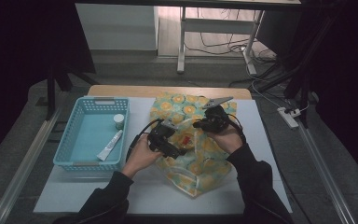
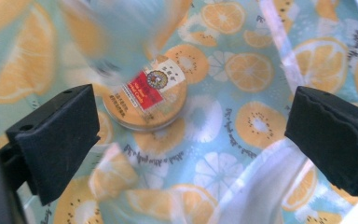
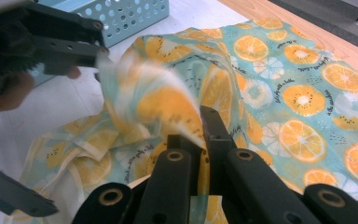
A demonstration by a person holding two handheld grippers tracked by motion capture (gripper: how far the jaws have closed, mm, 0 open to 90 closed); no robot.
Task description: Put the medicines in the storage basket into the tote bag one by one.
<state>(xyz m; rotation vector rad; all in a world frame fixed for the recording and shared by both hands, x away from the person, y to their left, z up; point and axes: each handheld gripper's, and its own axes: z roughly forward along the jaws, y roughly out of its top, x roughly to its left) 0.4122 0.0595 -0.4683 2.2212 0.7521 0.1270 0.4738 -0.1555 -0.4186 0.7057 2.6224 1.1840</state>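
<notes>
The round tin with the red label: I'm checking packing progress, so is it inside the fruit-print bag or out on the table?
Inside. The tin lies within the bag, printed fabric all around it.

High view: fixed overhead on the person's side, facing forward and down, far enough back to take in the whole tabletop (image 1: 261, 154), the blue basket (image 1: 74, 140) at left and floor beyond. Left gripper view: rides the left gripper (image 2: 191, 140), aimed almost straight down, very close to the citrus-print cloth (image 2: 251, 70) and a round tin (image 2: 147, 100). Right gripper view: rides the right gripper (image 3: 200, 135), low and angled across the tabletop toward the basket (image 3: 130, 14), close in. All three views share the cloth (image 1: 200, 163); the high view also catches the tin (image 1: 185, 140).
</notes>
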